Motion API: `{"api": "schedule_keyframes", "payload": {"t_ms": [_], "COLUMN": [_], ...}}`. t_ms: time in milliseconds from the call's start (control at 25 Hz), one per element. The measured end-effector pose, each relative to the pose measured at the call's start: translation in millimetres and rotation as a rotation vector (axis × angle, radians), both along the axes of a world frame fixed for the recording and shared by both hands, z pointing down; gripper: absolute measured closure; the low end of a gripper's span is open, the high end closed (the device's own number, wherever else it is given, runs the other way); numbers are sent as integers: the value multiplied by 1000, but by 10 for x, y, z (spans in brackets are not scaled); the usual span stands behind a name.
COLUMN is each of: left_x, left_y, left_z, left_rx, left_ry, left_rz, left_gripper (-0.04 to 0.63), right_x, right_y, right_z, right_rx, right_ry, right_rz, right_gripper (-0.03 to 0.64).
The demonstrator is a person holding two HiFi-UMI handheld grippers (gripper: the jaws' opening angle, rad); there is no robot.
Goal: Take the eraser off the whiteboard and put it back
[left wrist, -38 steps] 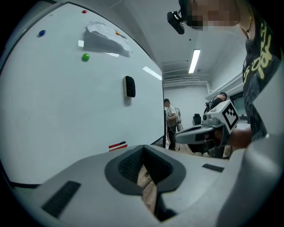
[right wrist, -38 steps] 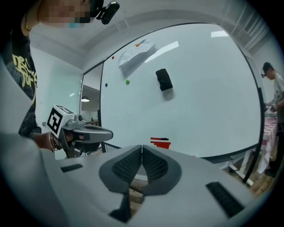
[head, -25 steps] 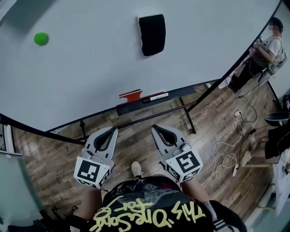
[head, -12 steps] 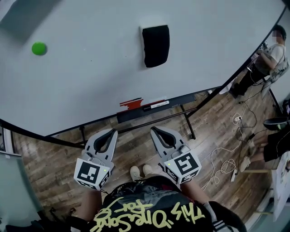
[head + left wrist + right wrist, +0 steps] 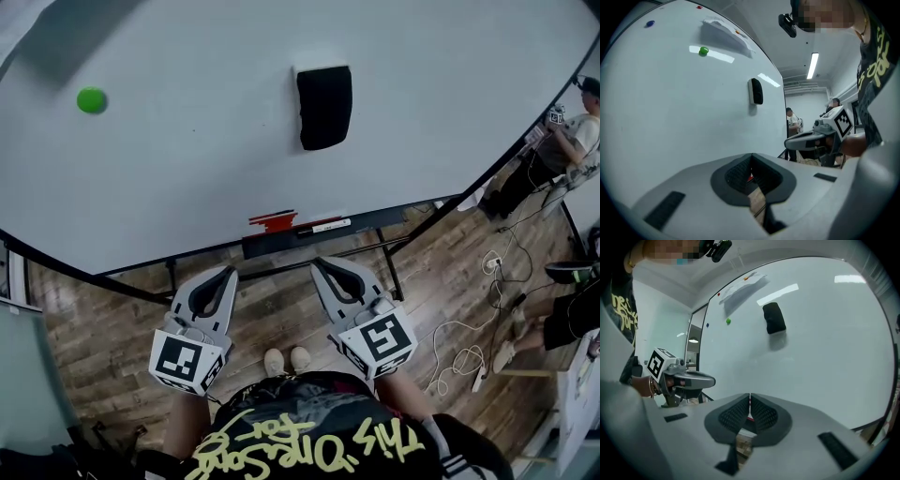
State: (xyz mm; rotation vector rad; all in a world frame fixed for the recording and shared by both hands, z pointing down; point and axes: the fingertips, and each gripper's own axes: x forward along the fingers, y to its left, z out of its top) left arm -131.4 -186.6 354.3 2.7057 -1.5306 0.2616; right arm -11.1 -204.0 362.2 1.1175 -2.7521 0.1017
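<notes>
the black eraser (image 5: pixel 324 106) sits upright on the whiteboard (image 5: pixel 187 178), near 12 o'clock in the head view and clear of both grippers. a green magnet (image 5: pixel 91 100) is stuck to the board well apart from it, out at 10 o'clock. straight below the eraser, toward 6 o'clock, the board's tray (image 5: pixel 366 221) carries a marker (image 5: pixel 324 226) and a red piece (image 5: pixel 272 221) side by side.

the left gripper (image 5: pixel 231 271) and right gripper (image 5: pixel 316 264) hang next to each other low in the frame, over the wooden floor (image 5: pixel 112 328). both point up toward 12 o'clock at the board, and neither touches it. in the left gripper view the two ribbed pads meet at their tips with nothing between them, and the eraser shows at about 12 o'clock beyond them. the right gripper view is the same story: jaws pressed together, empty, eraser up near 12 o'clock on the board.

a person (image 5: pixel 577 141) stands past the board's edge at 2 o'clock, and loose cables (image 5: pixel 459 337) trail on the floor at 4 o'clock.
</notes>
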Motion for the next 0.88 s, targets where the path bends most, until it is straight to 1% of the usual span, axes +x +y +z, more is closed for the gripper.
{"api": "schedule_keyframes", "payload": {"t_ms": [320, 480, 600, 680, 880], "left_x": [-40, -95, -122, -132, -179], "left_y": [96, 116, 131, 150, 219], "left_z": [-10, -12, 9, 21, 40], "left_rx": [3, 5, 1, -3, -4], "left_ry": [-4, 0, 7, 14, 21], "left_rz": [-24, -40, -50, -55, -71], "left_gripper": [588, 588, 588, 588, 588], "right_x": [-11, 1, 11, 20, 39], "right_y": [-27, -98, -165, -195, -267], "right_z": [-194, -289, -422, -488, -702], "right_rx": [49, 72, 109, 112, 158], "right_ry": [-8, -3, -12, -4, -4], "right_rz": [-16, -6, 2, 5, 19], "right_gripper": [604, 604, 599, 544, 516]}}
